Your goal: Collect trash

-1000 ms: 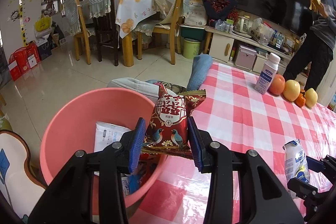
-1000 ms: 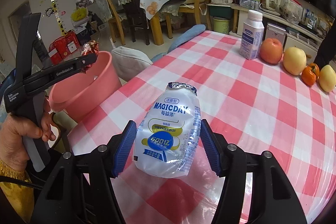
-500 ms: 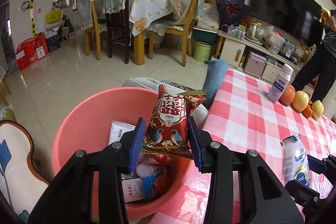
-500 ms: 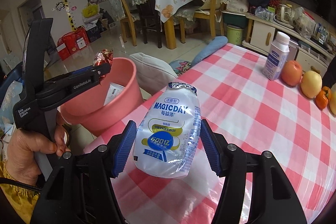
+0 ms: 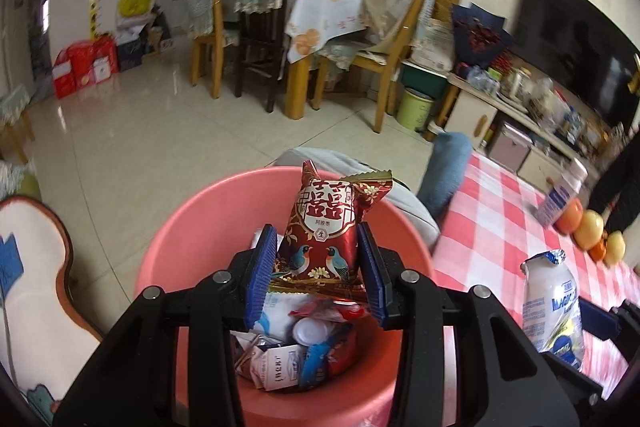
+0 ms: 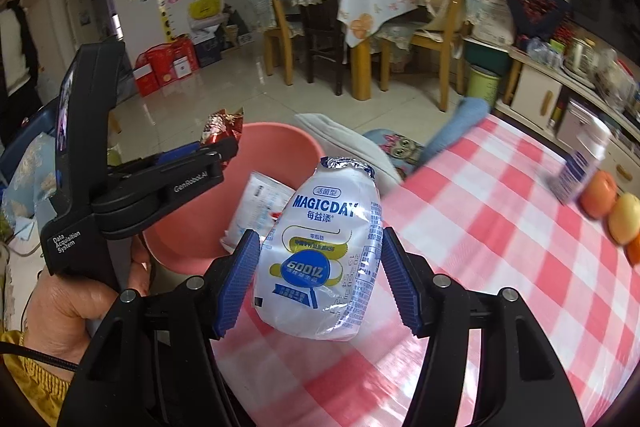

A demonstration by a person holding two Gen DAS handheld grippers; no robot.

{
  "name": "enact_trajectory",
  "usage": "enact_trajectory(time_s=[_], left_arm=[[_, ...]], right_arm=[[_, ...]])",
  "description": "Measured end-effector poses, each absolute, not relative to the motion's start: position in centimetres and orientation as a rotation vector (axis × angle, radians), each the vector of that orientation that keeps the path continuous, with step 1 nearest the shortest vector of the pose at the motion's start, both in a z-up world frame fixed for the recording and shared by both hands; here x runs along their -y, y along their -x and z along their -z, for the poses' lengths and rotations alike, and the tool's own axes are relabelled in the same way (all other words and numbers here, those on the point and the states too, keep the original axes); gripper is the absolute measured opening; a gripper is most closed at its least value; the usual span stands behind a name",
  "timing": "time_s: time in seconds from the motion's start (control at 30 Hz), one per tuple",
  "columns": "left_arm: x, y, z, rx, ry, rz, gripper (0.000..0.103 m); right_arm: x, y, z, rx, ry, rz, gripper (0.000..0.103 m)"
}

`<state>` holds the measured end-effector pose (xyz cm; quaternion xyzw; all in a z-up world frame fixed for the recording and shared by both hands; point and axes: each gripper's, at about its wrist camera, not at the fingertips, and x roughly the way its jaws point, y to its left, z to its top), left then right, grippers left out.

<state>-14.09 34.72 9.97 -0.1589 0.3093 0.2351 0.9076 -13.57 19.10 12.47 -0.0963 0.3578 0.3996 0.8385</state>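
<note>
My left gripper [image 5: 316,269] is shut on a red snack packet [image 5: 324,235] printed with birds, held above the open mouth of a pink bucket [image 5: 192,227] that holds several wrappers and cartons. My right gripper [image 6: 318,279] is shut on a white yoghurt bottle [image 6: 326,247] with a foil lid, over the red-and-white checked tablecloth [image 6: 500,227] near the table's left edge. In the right wrist view the left gripper [image 6: 218,151] shows from the side with the snack packet [image 6: 222,123] at its tip, over the pink bucket [image 6: 280,143]. The yoghurt bottle [image 5: 554,307] also appears at the right of the left wrist view.
At the table's far side stand a white-and-blue bottle [image 6: 580,167] and several fruits [image 6: 612,203]. A grey cushion [image 5: 360,167] and a blue roll [image 5: 448,171] lie behind the bucket. Chairs and a dining table [image 5: 320,23] stand across the tiled floor. A white chair [image 5: 28,287] sits left of the bucket.
Both grippers have moved left with their loads. The snack packet now hangs over the bucket's middle, and the yoghurt bottle has come close to the table's edge beside the bucket.
</note>
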Motion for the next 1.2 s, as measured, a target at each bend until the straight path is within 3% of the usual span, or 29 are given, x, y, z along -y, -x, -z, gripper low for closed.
enact_trajectory(time_s=[0.6, 0.63, 0.7, 0.77, 0.87, 1.2], left_arm=[[-41.3, 15.7, -7.8, -0.655, 0.546, -0.556, 0.045], [-41.3, 15.7, -7.9, -0.654, 0.544, -0.559, 0.048], [-41.4, 15.8, -7.9, -0.649, 0.536, -0.578, 0.063], [-41.4, 16.0, -8.0, -0.641, 0.53, -0.59, 0.07], [-41.3, 16.0, -8.3, -0.625, 0.516, -0.598, 0.081], [-38.7, 15.6, -10.6, -0.538, 0.399, -0.549, 0.097]], right_arm=[[-29.0, 12.4, -9.9, -0.781, 0.33, -0.96, 0.064], [-29.1, 12.4, -9.8, -0.783, 0.334, -0.957, 0.064], [-29.1, 12.4, -9.5, -0.773, 0.342, -0.943, 0.077], [-28.9, 12.5, -9.4, -0.753, 0.34, -0.928, 0.083], [-27.9, 12.5, -9.5, -0.738, 0.327, -0.898, 0.085], [-20.9, 12.6, -10.3, -0.69, 0.233, -0.72, 0.093]])
